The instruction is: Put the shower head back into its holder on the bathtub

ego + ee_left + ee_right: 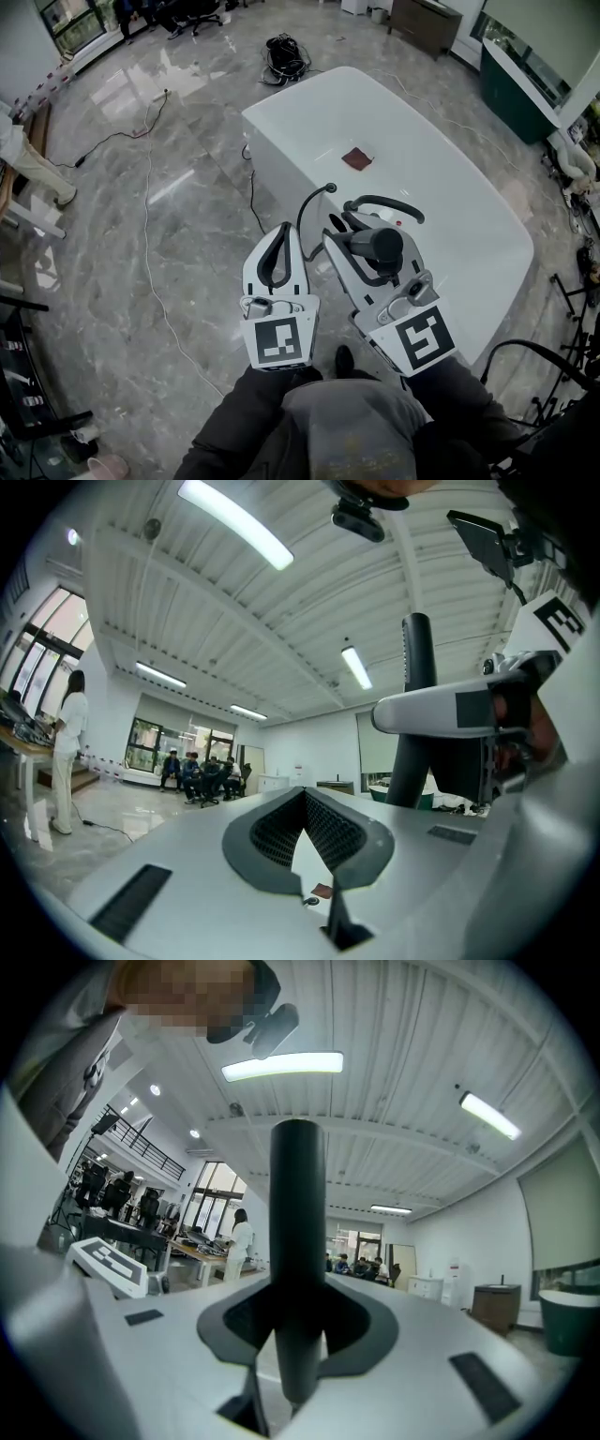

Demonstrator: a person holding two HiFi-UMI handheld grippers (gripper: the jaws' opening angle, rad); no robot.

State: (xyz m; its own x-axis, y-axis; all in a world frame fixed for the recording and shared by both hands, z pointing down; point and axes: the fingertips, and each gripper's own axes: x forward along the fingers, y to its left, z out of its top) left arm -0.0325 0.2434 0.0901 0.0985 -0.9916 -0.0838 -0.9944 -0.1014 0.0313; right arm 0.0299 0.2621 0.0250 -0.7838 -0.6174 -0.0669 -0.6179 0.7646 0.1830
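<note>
While the right gripper point(358, 236) clamped its jaws on the dark shower head point(380, 246) above the white bathtub point(441, 169), the left gripper point(284, 234) hung alongside, jaws closed on nothing.

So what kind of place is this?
Probably an open lab or office hall, not a bathroom: the bathtub stands alone on a glossy floor, with loose cables and people in office chairs.
</note>
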